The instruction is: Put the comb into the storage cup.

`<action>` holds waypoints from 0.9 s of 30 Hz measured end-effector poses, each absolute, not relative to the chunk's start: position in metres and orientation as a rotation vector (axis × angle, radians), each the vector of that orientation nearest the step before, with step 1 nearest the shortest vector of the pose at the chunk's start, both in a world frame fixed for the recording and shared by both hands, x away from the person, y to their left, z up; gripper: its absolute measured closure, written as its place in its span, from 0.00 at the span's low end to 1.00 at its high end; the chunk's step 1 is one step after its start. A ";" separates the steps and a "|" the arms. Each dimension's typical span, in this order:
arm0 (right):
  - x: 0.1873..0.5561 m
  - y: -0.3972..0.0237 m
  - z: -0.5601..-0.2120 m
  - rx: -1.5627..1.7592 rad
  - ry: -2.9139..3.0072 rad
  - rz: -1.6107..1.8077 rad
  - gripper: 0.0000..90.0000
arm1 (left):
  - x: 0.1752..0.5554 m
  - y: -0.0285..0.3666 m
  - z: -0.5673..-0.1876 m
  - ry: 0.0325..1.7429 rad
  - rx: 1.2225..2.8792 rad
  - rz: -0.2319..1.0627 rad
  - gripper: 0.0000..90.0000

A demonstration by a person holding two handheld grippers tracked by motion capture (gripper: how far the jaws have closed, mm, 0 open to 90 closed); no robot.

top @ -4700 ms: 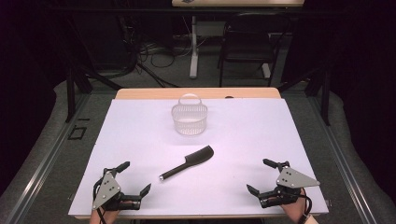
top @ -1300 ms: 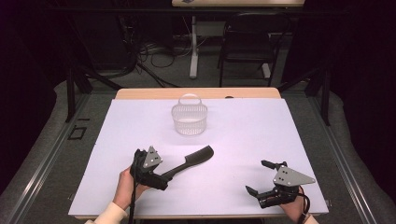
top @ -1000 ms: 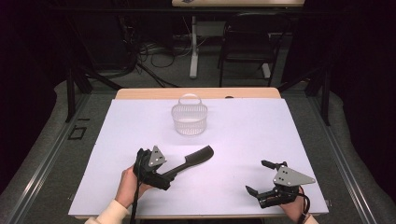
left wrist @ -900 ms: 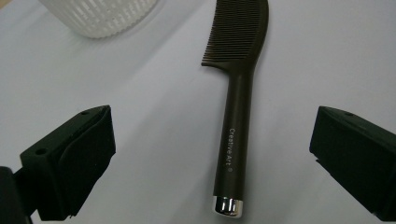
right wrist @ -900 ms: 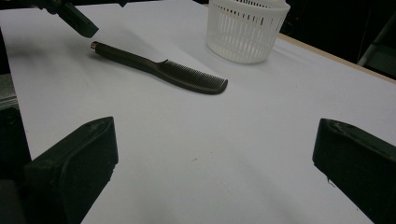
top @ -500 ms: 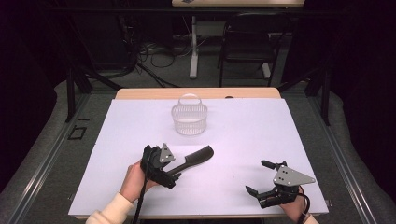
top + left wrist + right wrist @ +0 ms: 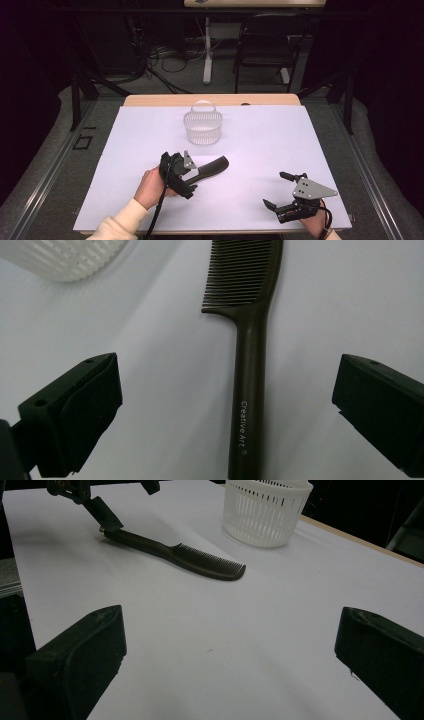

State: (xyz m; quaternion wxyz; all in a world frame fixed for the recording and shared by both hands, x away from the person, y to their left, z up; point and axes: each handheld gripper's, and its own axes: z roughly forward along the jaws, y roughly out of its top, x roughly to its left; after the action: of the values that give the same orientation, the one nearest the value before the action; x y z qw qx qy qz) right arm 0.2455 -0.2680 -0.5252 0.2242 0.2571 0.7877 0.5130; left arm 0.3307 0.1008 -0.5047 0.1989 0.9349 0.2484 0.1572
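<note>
In left gripper view, comb lettering

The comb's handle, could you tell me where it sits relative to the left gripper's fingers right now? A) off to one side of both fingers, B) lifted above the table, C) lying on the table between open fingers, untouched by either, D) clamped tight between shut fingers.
C: in the left gripper view the comb lies flat on the table, with clear gaps to both fingers of the open left gripper.
</note>
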 end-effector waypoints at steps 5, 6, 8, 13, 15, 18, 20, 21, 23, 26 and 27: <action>0.246 -0.268 -0.525 0.710 2.176 1.414 0.00 | 0.334 0.093 -0.505 0.693 2.645 0.437 0.00; 0.246 -0.268 -0.525 0.709 2.174 1.412 0.00 | 0.335 0.092 -0.505 0.685 2.657 0.434 0.00; 0.246 -0.268 -0.525 0.713 2.172 1.410 0.00 | 0.336 0.088 -0.505 0.685 2.668 0.434 0.00; 0.246 -0.268 -0.525 0.712 2.172 1.408 0.00 | 0.340 0.082 -0.507 0.689 2.704 0.413 0.00; 0.246 -0.268 -0.525 0.711 2.173 1.408 0.00 | 0.342 0.080 -0.509 0.692 2.716 0.403 0.01; 0.246 -0.268 -0.525 0.713 2.174 1.408 0.00 | 0.343 0.078 -0.511 0.686 2.723 0.385 0.09; 0.246 -0.268 -0.526 0.716 2.174 1.406 0.00 | 0.345 0.076 -0.512 0.681 2.734 0.365 0.18; 0.246 -0.268 -0.526 0.715 2.172 1.405 0.00 | 0.346 0.076 -0.512 0.682 2.741 0.357 0.19; 0.246 -0.269 -0.526 0.715 2.171 1.403 0.00 | 0.348 0.074 -0.513 0.679 2.751 0.342 0.26; 0.246 -0.268 -0.526 0.715 2.171 1.402 0.00 | 0.351 0.072 -0.514 0.678 2.767 0.310 0.34; 0.246 -0.269 -0.526 0.714 2.172 1.403 0.00 | 0.353 0.072 -0.514 0.677 2.777 0.298 0.36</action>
State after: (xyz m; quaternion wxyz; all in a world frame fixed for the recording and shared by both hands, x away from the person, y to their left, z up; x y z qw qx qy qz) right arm 0.2463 -0.2685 -0.5256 0.2277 0.2593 0.7884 0.5092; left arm 0.3526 0.0719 -0.5138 0.1335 0.9577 0.2334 0.1029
